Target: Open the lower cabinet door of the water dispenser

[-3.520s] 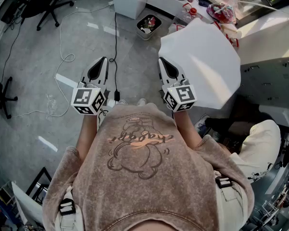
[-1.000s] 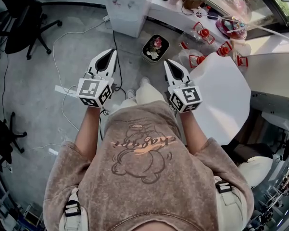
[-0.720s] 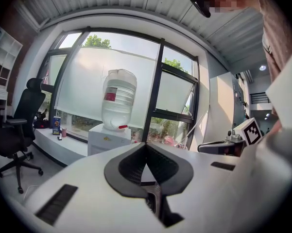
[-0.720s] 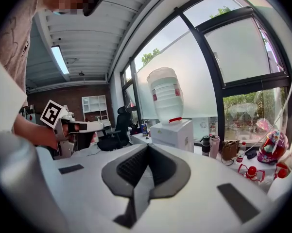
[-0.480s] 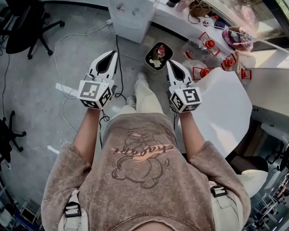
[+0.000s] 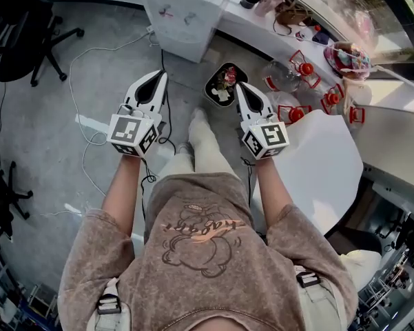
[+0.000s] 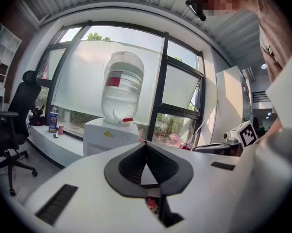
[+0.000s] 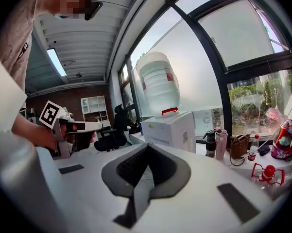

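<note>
The dispenser (image 6: pixel 184 21) stands at the far edge of the grey floor (image 6: pixel 89 81), against the long table (image 6: pixel 244 27) that runs under the windows, with a big clear bottle (image 7: pixel 122 90) upside down on its top. From the head view only its top and a steeply foreshortened front face show. In both gripper views the lower front is hidden behind the gripper bodies, so the lower cabinet door cannot be made out.

Bare floor lies open between the person and the dispenser, which is well apart from both grippers. A dark bin (image 6: pixel 224 83) sits on the floor to the right of the dispenser's foot, just ahead of the right gripper (image 6: pixel 238 87). A black cable (image 6: pixel 164 61) runs from the dispenser's base toward the left gripper (image 6: pixel 161 76), and a white one loops across the floor farther left. A black chair (image 6: pixel 27 36) stands at the left, well clear. On the right, the round table (image 6: pixel 324 164) has its edge just beside the right gripper and forearm, so that side is the tight one.

Both grippers are held side by side, apart from each other, pointing toward the dispenser.

The left gripper's jaws are closed tip to tip, with nothing between them and nothing touched. The right gripper's jaws are likewise closed together and empty.
</note>
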Demonstrator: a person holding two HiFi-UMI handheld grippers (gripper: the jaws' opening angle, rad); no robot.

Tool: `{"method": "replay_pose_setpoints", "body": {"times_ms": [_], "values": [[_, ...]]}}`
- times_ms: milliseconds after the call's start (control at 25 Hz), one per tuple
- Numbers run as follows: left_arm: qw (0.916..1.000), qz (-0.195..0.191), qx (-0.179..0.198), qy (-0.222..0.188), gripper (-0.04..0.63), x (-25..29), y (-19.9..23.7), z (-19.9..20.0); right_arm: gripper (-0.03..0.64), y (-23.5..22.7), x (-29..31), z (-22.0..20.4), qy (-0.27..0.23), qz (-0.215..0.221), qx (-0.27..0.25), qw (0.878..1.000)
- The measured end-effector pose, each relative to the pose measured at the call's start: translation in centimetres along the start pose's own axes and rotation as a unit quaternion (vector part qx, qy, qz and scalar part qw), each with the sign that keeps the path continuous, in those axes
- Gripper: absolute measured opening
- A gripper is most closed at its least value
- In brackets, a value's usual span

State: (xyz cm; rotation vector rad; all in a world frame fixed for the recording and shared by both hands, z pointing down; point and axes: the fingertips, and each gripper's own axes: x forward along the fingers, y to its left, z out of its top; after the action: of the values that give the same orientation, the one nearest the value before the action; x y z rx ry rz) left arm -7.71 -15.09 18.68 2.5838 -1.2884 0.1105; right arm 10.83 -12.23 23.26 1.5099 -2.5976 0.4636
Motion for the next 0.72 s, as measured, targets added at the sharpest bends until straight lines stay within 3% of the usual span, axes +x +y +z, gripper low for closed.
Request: {"method": "replay_pose_setpoints", "body": {"times_ms": [720], "values": [[0.9999, 0.002, 0.007, -0.015, 0.017, 10.3, 9.7, -17.4, 0.003, -9.4, 13.4, -16.8, -0.018, -0.004, -0.008, 1.0]]}}
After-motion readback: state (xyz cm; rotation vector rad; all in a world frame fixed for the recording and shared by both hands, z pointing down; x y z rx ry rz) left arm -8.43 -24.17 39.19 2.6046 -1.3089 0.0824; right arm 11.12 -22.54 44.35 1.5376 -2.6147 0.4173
